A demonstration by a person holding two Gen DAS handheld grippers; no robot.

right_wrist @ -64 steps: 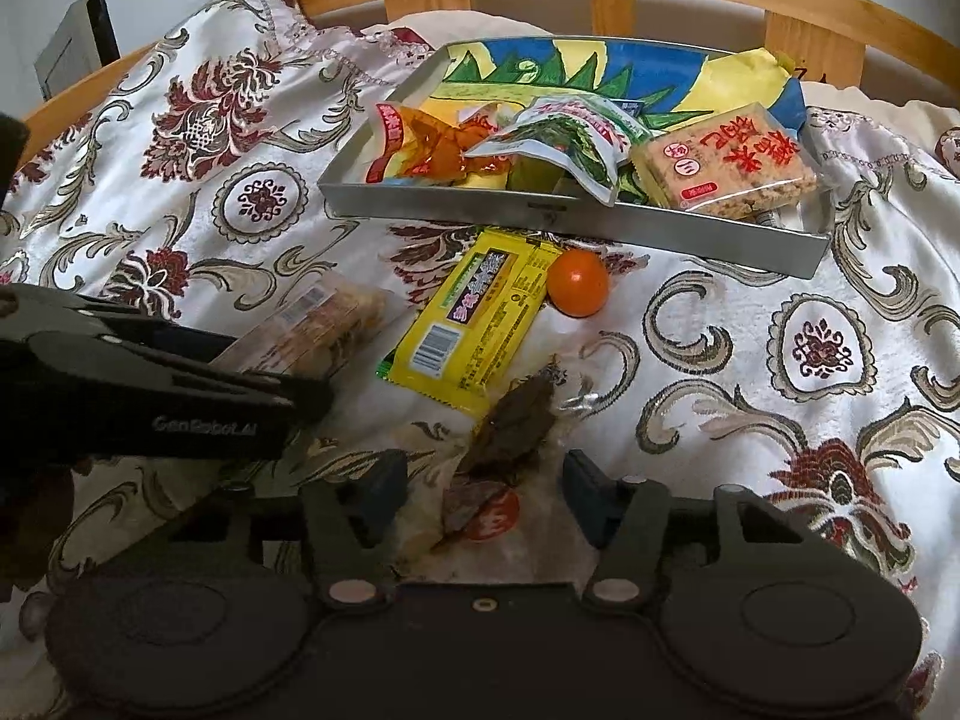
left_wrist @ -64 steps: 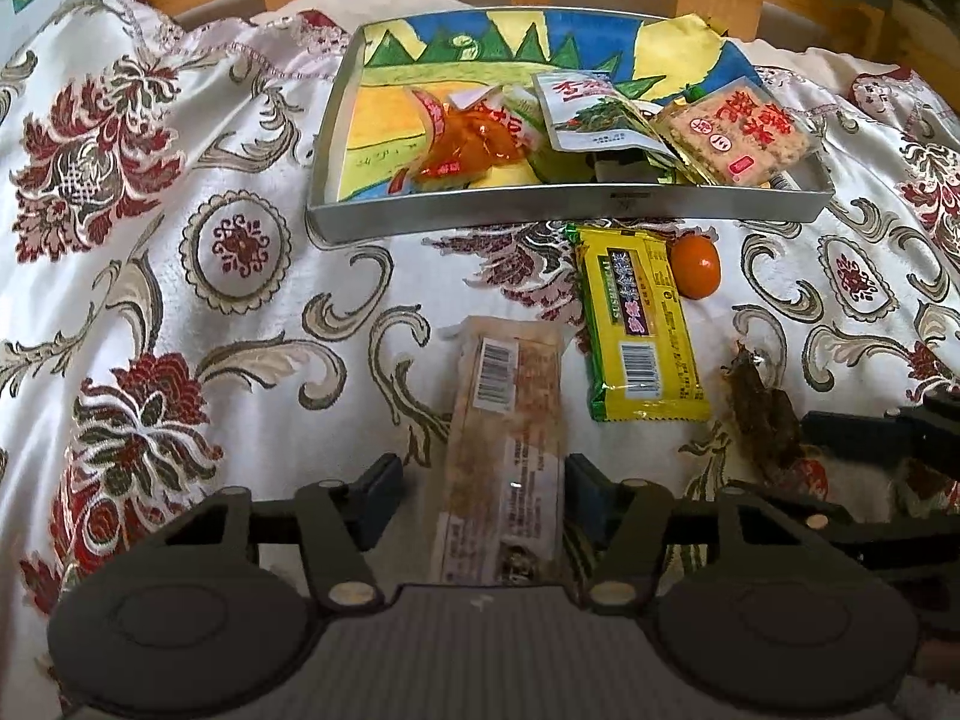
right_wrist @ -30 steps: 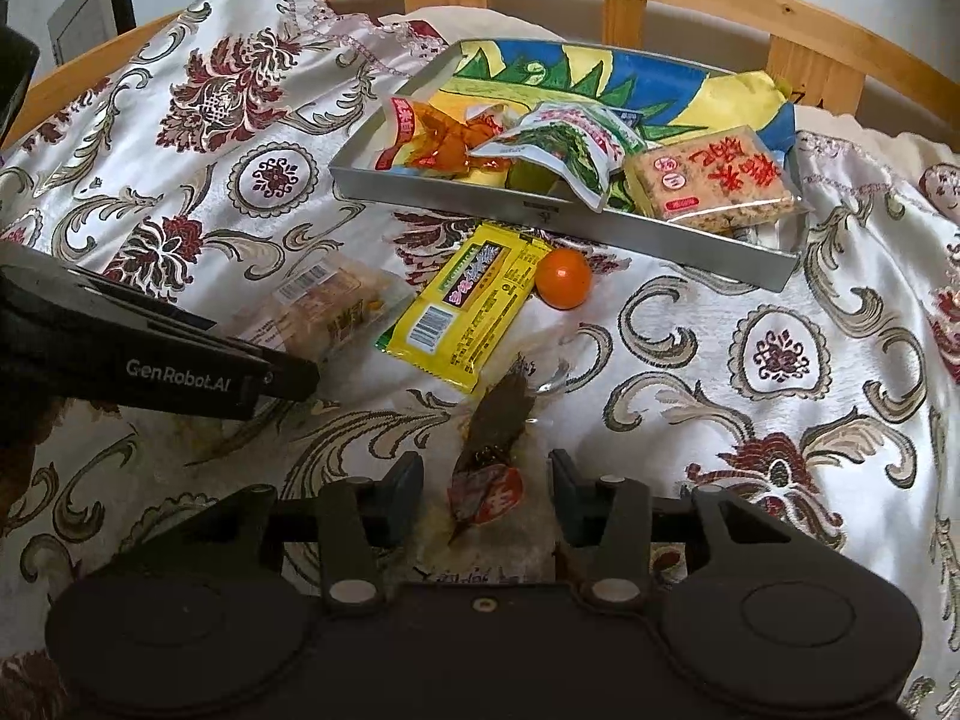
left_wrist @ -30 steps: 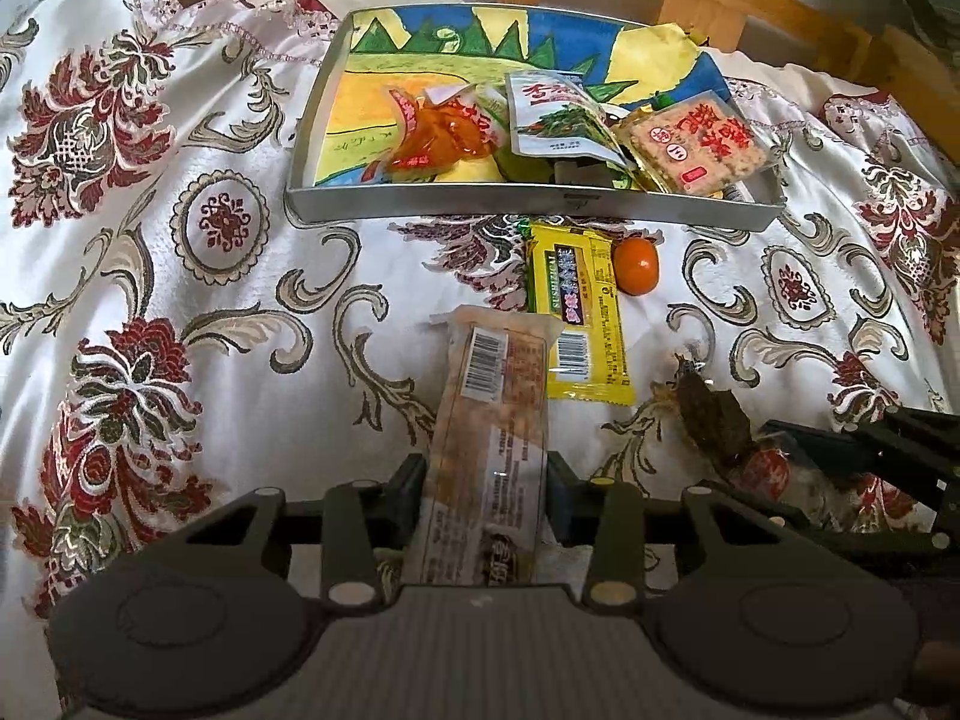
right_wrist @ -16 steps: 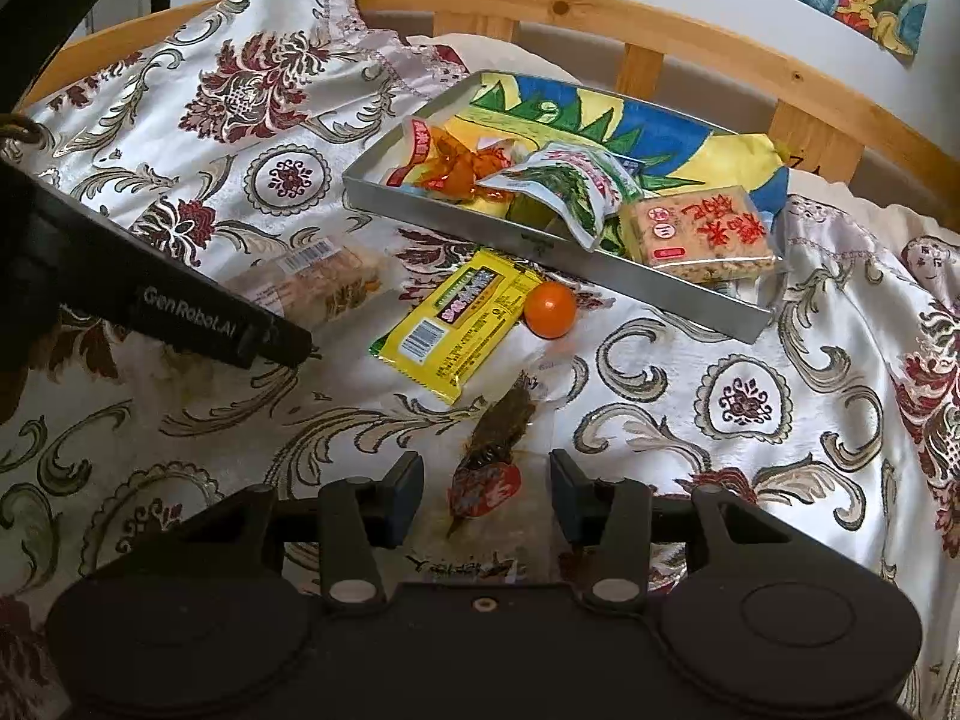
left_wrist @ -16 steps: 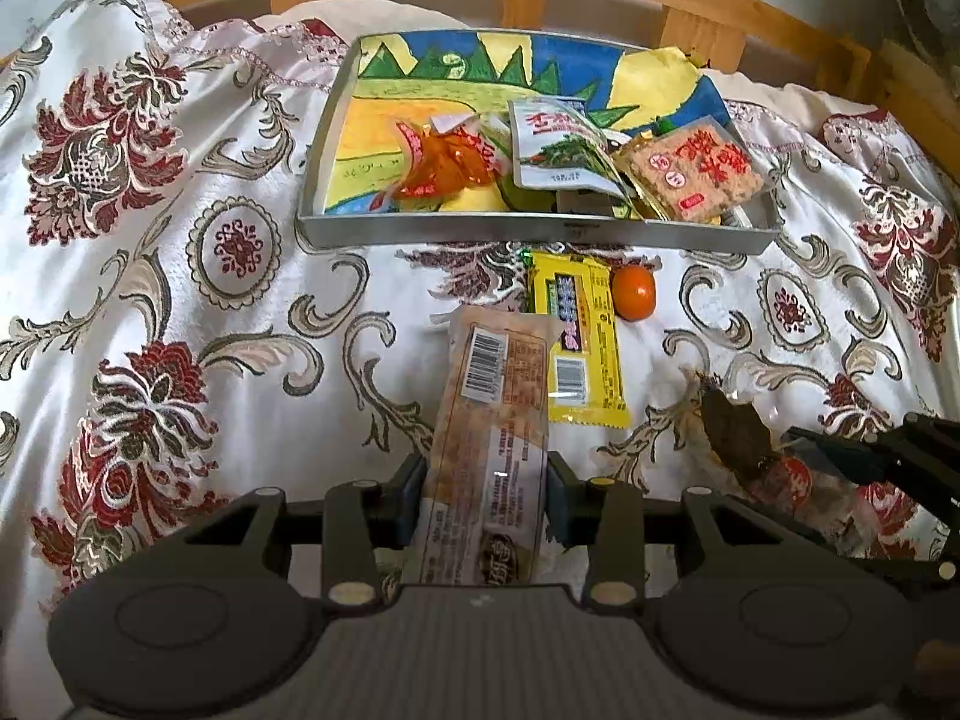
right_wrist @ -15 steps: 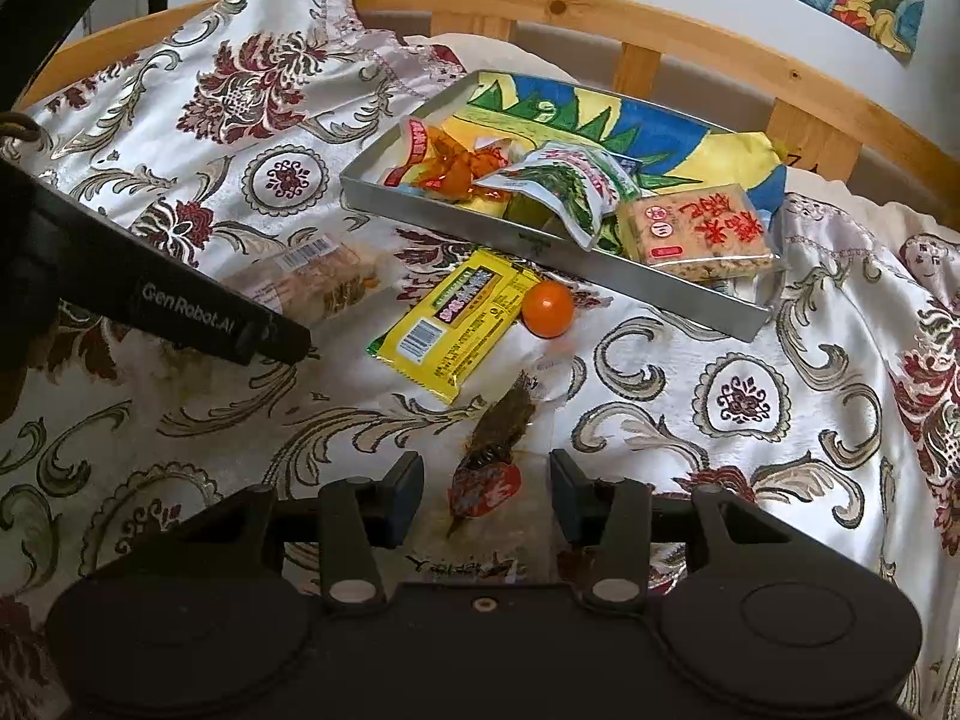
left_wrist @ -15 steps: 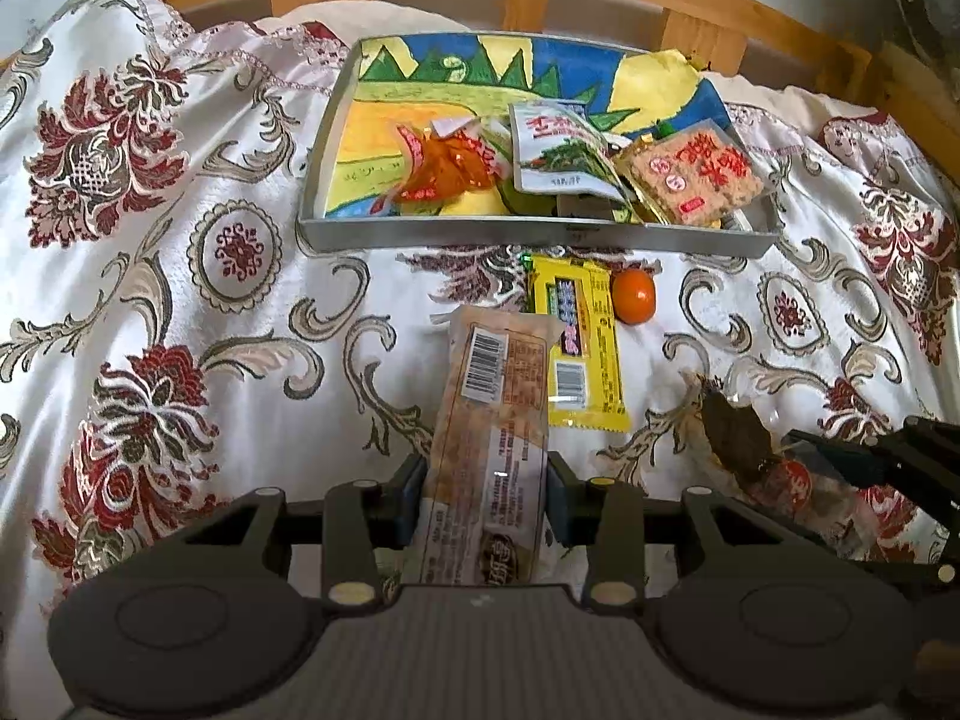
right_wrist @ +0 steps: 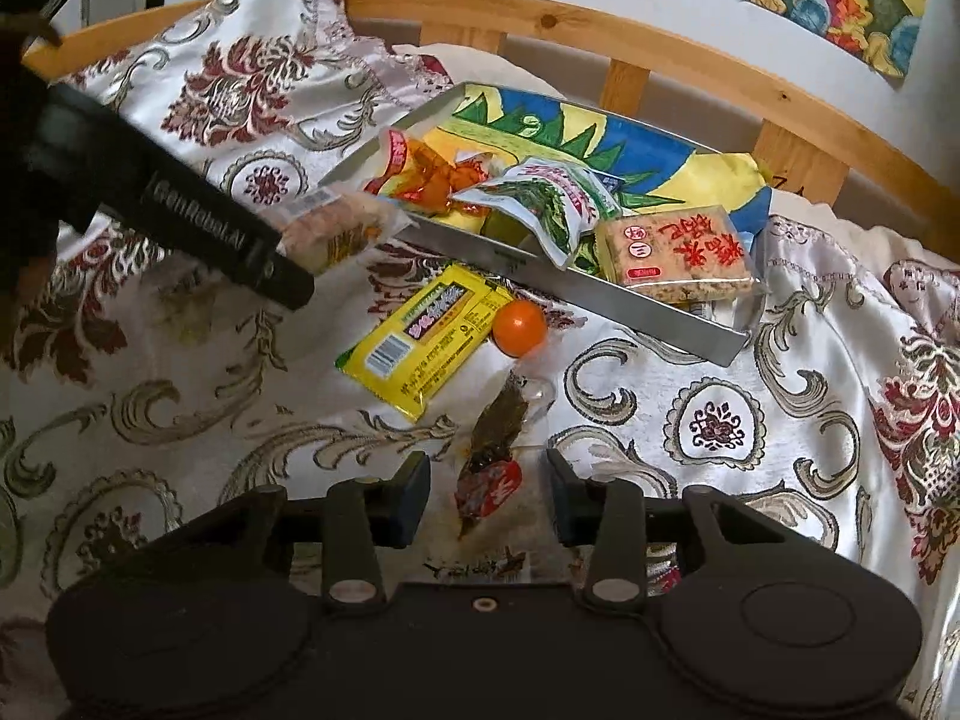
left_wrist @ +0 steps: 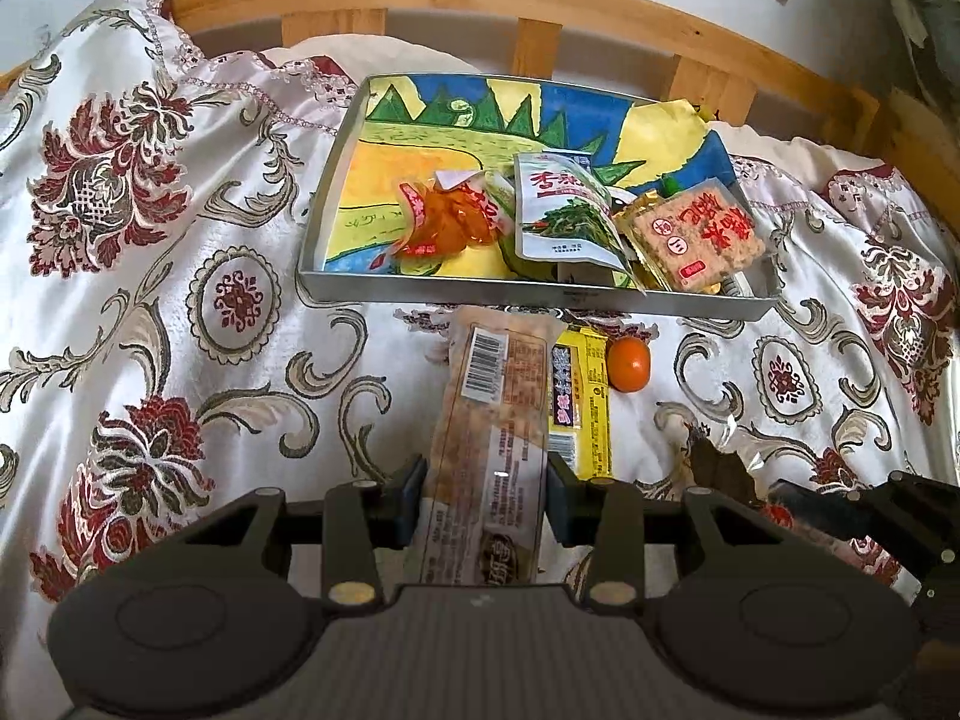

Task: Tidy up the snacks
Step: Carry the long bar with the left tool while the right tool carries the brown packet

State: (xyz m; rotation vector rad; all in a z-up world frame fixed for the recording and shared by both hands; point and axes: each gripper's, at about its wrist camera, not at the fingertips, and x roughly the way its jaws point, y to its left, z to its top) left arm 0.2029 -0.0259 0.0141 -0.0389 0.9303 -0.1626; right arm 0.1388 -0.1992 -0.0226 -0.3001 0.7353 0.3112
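Observation:
My left gripper (left_wrist: pixel 485 501) is shut on a long clear-wrapped brown snack bar (left_wrist: pixel 492 420) and holds it lifted, its far end near the front wall of the grey metal tray (left_wrist: pixel 480 294). It also shows in the right wrist view (right_wrist: pixel 336 228). My right gripper (right_wrist: pixel 489 498) is shut on a clear packet with a dark brown snack and a red label (right_wrist: pixel 489 462), held above the bedspread. The tray (right_wrist: pixel 600 294) holds an orange packet (left_wrist: pixel 447 219), a green-and-white packet (left_wrist: pixel 564 219) and a red-lettered cracker pack (left_wrist: pixel 696 234).
A yellow snack pack (right_wrist: pixel 420 336) and a small orange fruit (right_wrist: pixel 519 327) lie on the floral bedspread (left_wrist: pixel 150 360) in front of the tray. A wooden bed rail (left_wrist: pixel 540 6) runs behind the tray. The left gripper's body (right_wrist: pixel 180 210) crosses the right wrist view's left side.
Both grippers closed on their packets and lifted them. The left one has carried the snack bar up and forward to the tray's front wall; the right one has risen with the dark snack.

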